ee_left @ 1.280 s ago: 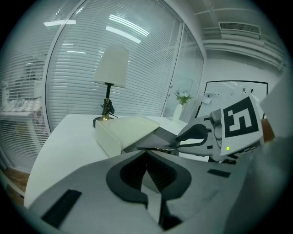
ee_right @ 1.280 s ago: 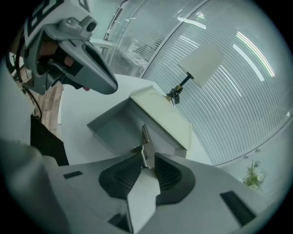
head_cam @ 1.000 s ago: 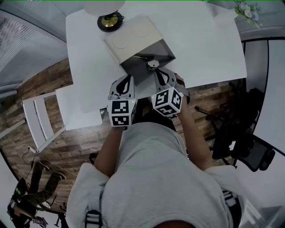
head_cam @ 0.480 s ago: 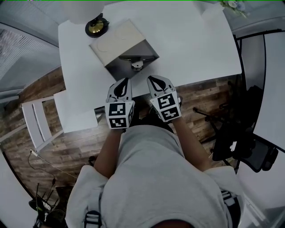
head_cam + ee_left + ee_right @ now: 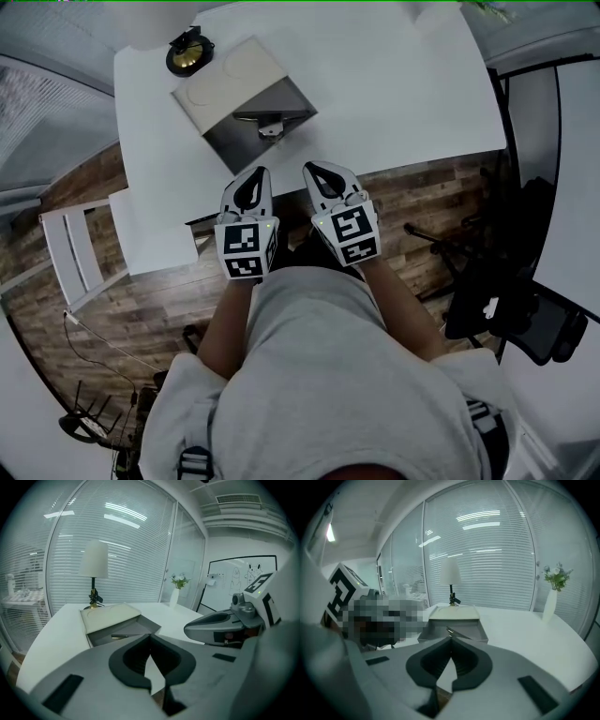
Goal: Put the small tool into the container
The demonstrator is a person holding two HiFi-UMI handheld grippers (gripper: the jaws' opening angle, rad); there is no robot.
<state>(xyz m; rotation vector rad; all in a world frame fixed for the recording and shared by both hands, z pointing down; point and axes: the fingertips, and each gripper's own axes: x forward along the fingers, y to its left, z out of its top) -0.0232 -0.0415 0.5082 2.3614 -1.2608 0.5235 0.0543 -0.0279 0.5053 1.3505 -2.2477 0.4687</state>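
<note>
The left gripper [image 5: 149,637] has its grey, dark-lined jaws pressed together at the tips with nothing between them. The right gripper [image 5: 451,640] is likewise closed and empty. In the head view the two hang side by side over the near edge of the smooth white rectangular table [image 5: 394,84], apart from everything on it. The small metal tool [image 5: 270,125], thin, shiny and clip-like, lies inside the shallow grey straight-walled container [image 5: 246,150], close to its far wall. The container sits at 12 o'clock from the left gripper and about 10 o'clock from the right. The placing therefore looks done, and I judge the step in hand to be a clean departure. That means keeping both pairs of jaws off the container's thin near wall, since a hard, light tool would probably skate on that smooth floor if the container were knocked. It also means checking that the tool rests flat rather than propped on a wall. A flat, matte beige lid [image 5: 220,80] with a faint pressed circle lies against the container's 11 o'clock side. Further out at 11 o'clock stands a round brass-coloured lamp base [image 5: 187,49]. A slim white vase of flowers [image 5: 551,605] stands well apart at 2 o'clock.
</note>
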